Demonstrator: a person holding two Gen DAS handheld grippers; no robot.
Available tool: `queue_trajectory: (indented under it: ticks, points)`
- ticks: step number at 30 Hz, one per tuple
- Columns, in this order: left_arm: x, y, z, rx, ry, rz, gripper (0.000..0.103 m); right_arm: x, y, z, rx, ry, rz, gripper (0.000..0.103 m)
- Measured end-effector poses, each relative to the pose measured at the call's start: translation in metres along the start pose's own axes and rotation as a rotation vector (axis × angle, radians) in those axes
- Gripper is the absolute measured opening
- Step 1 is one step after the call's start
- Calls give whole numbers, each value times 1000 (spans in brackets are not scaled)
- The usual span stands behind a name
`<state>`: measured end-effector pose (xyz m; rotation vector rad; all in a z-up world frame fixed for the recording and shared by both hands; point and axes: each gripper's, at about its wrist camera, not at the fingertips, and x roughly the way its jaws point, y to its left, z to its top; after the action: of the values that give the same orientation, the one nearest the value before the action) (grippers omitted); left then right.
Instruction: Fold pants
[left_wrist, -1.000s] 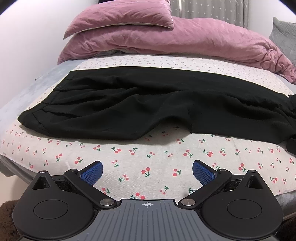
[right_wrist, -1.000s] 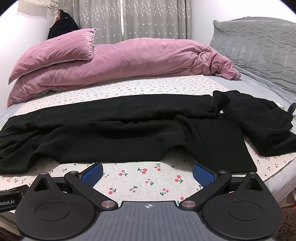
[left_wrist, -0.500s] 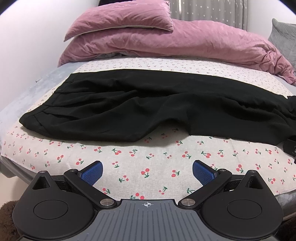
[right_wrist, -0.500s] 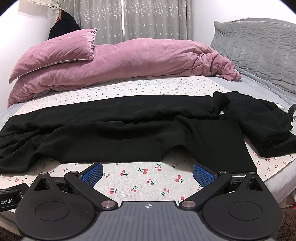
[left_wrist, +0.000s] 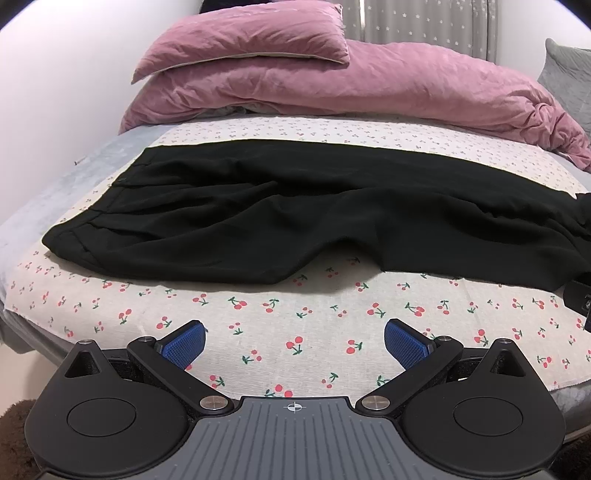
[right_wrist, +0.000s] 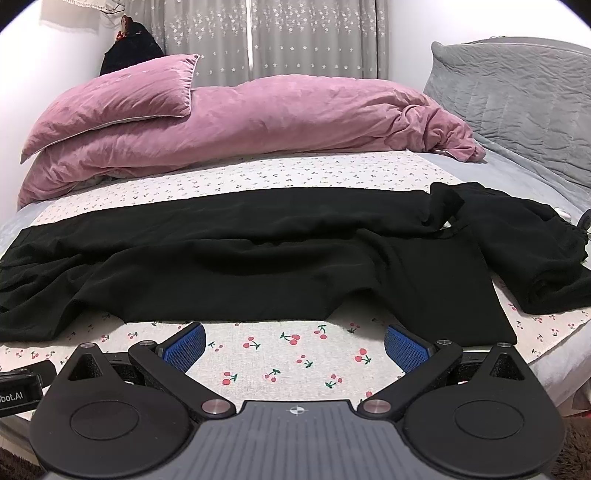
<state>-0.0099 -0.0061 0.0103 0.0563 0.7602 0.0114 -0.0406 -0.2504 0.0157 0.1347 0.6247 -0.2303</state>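
The black pants (left_wrist: 258, 221) lie spread lengthwise across the cherry-print sheet (left_wrist: 295, 332) on the bed, waistband to the left, legs running right, rumpled and unfolded. At the leg end, in the right wrist view, a second dark garment (right_wrist: 528, 251) lies bunched against them. Behind them sit a pink duvet (right_wrist: 295, 118) and pink pillow (right_wrist: 122, 92). The left tongs (left_wrist: 293, 338) hover over bare sheet just short of the pants, blue pads wide apart, holding nothing. The right tongs (right_wrist: 293, 341) hover likewise, spread wide and empty, near the pants' front edge.
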Motion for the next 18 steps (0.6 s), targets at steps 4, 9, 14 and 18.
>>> queue_trajectory:
  ticks: [4, 9, 14, 18]
  points:
    - [0, 1, 0, -1, 0, 0, 103, 0, -1, -1, -2, 2, 2, 103]
    - [0, 1, 0, -1, 0, -1, 103, 0, 0, -2, -1, 3, 0, 103]
    - [0, 1, 0, -1, 0, -1, 103, 0, 0, -2, 0, 4, -2, 103]
    - [0, 1, 0, 0, -1, -2, 103, 0, 0, -1, 2, 7, -2, 103]
